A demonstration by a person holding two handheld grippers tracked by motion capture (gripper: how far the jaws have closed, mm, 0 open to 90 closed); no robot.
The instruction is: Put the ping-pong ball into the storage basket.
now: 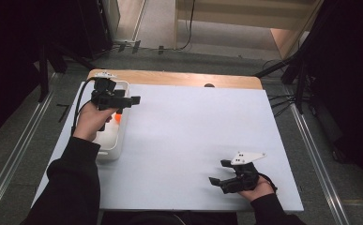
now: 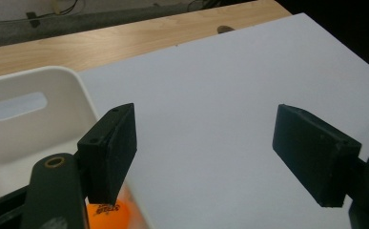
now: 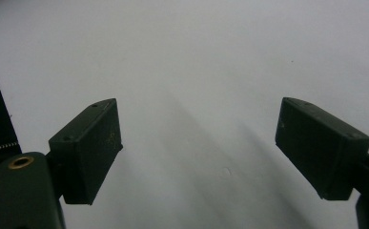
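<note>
My left gripper (image 1: 131,101) hovers over the right rim of a white bin (image 1: 108,151) at the table's left side, jaws open and empty (image 2: 206,157). An orange ball (image 1: 118,118) lies inside the bin just below it; in the left gripper view the orange ball (image 2: 107,214) peeks out under the left jaw, inside the white bin (image 2: 25,129). My right gripper (image 1: 219,172) rests low near the table's front right, jaws pointing left, open over bare white surface (image 3: 199,152).
The white tabletop (image 1: 193,136) spreads between the two grippers. A wooden strip (image 1: 179,78) runs along the far edge. Dark stands and cables sit on the floor beyond and to the right.
</note>
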